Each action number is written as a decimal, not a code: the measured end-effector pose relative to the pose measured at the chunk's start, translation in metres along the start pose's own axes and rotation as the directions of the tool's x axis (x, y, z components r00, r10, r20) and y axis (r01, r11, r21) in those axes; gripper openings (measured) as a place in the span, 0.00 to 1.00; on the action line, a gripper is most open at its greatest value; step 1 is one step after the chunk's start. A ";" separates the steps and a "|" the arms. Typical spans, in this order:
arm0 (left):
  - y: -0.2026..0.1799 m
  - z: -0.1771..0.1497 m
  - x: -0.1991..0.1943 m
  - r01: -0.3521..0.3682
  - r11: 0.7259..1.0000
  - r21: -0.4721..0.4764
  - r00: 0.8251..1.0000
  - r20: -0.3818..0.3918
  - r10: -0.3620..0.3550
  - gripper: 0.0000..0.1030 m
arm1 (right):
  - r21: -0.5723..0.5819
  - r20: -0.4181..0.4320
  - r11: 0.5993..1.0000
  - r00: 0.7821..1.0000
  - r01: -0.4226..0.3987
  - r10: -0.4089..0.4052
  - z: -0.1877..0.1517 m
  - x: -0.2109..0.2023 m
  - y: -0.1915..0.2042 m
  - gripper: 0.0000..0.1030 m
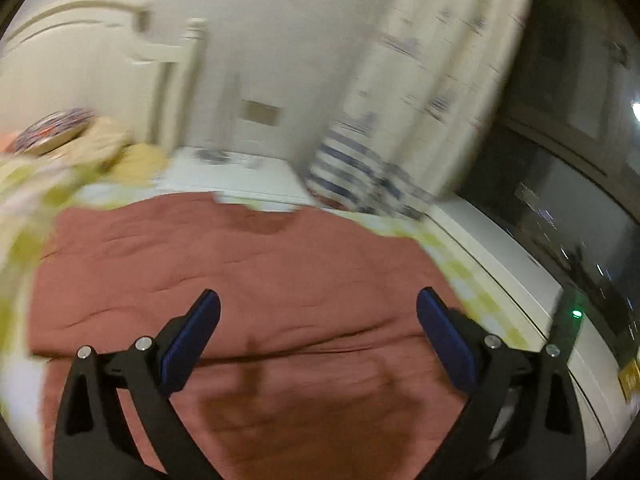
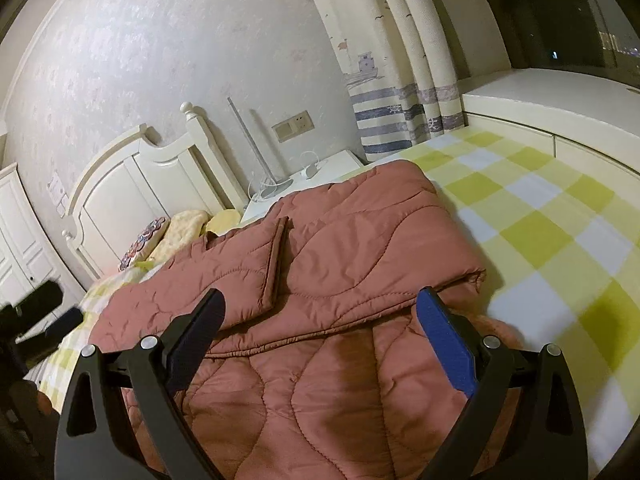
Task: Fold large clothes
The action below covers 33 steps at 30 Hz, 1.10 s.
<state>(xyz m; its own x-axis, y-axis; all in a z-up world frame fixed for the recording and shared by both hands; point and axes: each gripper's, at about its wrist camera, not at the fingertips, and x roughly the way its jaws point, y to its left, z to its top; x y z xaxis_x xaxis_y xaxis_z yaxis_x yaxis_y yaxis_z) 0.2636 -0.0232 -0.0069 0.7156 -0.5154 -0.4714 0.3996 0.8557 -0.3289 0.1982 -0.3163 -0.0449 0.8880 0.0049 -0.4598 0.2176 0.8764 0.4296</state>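
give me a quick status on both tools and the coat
Left tool open, empty. Right tool open, empty. Rust quilted coat partly folded on checked bedsheet. Nothing in the way.

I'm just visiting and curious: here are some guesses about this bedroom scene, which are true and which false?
1. The quilted coat is reddish-brown. True.
2. It lies on a green and white checked bedsheet. True.
3. The right gripper is clamped on the coat. False: its jaws stand open above it, holding nothing.
4. The left gripper holds a sleeve. False: it is open and empty.
5. The curtain is plain black. False: it is cream with boat prints and blue stripes.
6. A white headboard stands against the wall. True.
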 end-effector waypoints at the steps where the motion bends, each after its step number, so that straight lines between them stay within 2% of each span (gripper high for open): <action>1: 0.024 -0.002 -0.011 -0.069 0.997 -0.045 0.997 0.027 0.070 0.94 | -0.004 -0.001 1.000 1.000 0.000 0.000 -0.001 0.000 0.000 0.90; 3: 0.056 -0.003 -0.029 -0.165 0.980 -0.113 0.983 0.063 0.173 0.94 | -0.012 -0.004 1.000 1.000 -0.001 0.001 -0.002 0.001 0.001 0.90; 5: 0.092 -0.010 -0.048 -0.276 0.943 -0.184 0.949 0.104 0.298 0.94 | -0.018 -0.006 1.000 1.000 0.002 -0.002 -0.002 0.002 0.002 0.90; 6: 0.104 -0.015 -0.056 -0.340 0.916 -0.212 0.922 0.120 0.369 0.94 | -0.022 -0.006 1.000 1.000 0.003 -0.003 -0.003 0.002 0.002 0.90; 8: 0.121 -0.024 -0.058 -0.408 0.881 -0.241 0.891 0.106 0.442 0.94 | -0.034 -0.008 0.999 1.000 0.007 -0.008 -0.003 0.002 0.004 0.90; 9: 0.131 -0.029 -0.058 -0.434 0.864 -0.256 0.882 0.076 0.466 0.94 | -0.040 -0.010 0.999 1.000 0.010 -0.011 -0.005 0.002 0.007 0.90; 10: 0.143 -0.032 -0.053 -0.445 0.848 -0.289 0.882 0.022 0.471 0.94 | -0.048 -0.013 0.999 1.000 0.013 -0.014 -0.006 0.003 0.008 0.90; 11: 0.149 -0.032 -0.056 -0.442 0.843 -0.307 0.885 0.004 0.465 0.94 | -0.062 -0.020 0.998 1.000 0.019 -0.020 -0.006 0.004 0.010 0.87; 13: 0.153 -0.031 -0.059 -0.445 0.835 -0.324 0.880 0.015 0.475 0.95 | -0.079 -0.020 0.997 0.999 0.023 -0.025 -0.008 0.004 0.014 0.86; 17: 0.147 -0.029 -0.051 -0.457 0.843 -0.284 0.878 0.004 0.478 0.95 | -0.100 -0.069 0.994 0.996 0.043 -0.050 -0.008 0.013 0.018 0.77; 19: 0.143 -0.028 -0.050 -0.462 0.844 -0.272 0.877 0.003 0.481 0.96 | -0.134 -0.114 0.988 0.989 0.079 -0.095 -0.009 0.020 0.024 0.73; 20: 0.136 -0.029 -0.043 -0.462 0.845 -0.269 0.877 0.003 0.481 0.97 | -0.183 -0.130 0.976 0.981 0.117 -0.142 -0.009 0.023 0.033 0.72; 22: 0.133 -0.032 -0.044 -0.458 0.847 -0.269 0.879 0.002 0.476 0.98 | -0.262 -0.121 0.957 0.979 0.127 -0.163 -0.010 0.023 0.052 0.72; 25: 0.135 -0.033 -0.042 -0.459 0.846 -0.269 0.880 -0.011 0.474 0.98 | -0.400 -0.100 0.913 0.986 0.083 -0.133 -0.008 0.022 0.098 0.72; 28: 0.135 -0.033 -0.043 -0.459 0.847 -0.267 0.881 -0.011 0.474 0.98 | -0.507 -0.116 0.861 0.989 0.022 -0.094 -0.013 0.035 0.143 0.73; 30: 0.135 -0.033 -0.044 -0.459 0.847 -0.268 0.881 -0.010 0.474 0.98 | -0.550 -0.134 0.835 0.985 0.019 -0.110 -0.019 0.051 0.161 0.73; 31: 0.135 -0.033 -0.044 -0.458 0.848 -0.269 0.881 -0.010 0.473 0.98 | -0.560 -0.161 0.828 0.978 0.021 -0.134 -0.025 0.064 0.166 0.74; 33: 0.136 -0.033 -0.043 -0.457 0.847 -0.271 0.881 -0.011 0.472 0.98 | -0.568 -0.245 0.822 0.946 0.038 -0.212 -0.036 0.091 0.163 0.80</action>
<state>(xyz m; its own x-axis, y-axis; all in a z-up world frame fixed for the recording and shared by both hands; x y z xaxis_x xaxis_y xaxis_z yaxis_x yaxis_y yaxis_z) 0.2681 0.1135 -0.0581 0.8131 -0.0507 -0.5800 -0.1438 0.9478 -0.2845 0.3000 -0.1557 -0.0452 0.6946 -0.0636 -0.7166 -0.0176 0.9943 -0.1053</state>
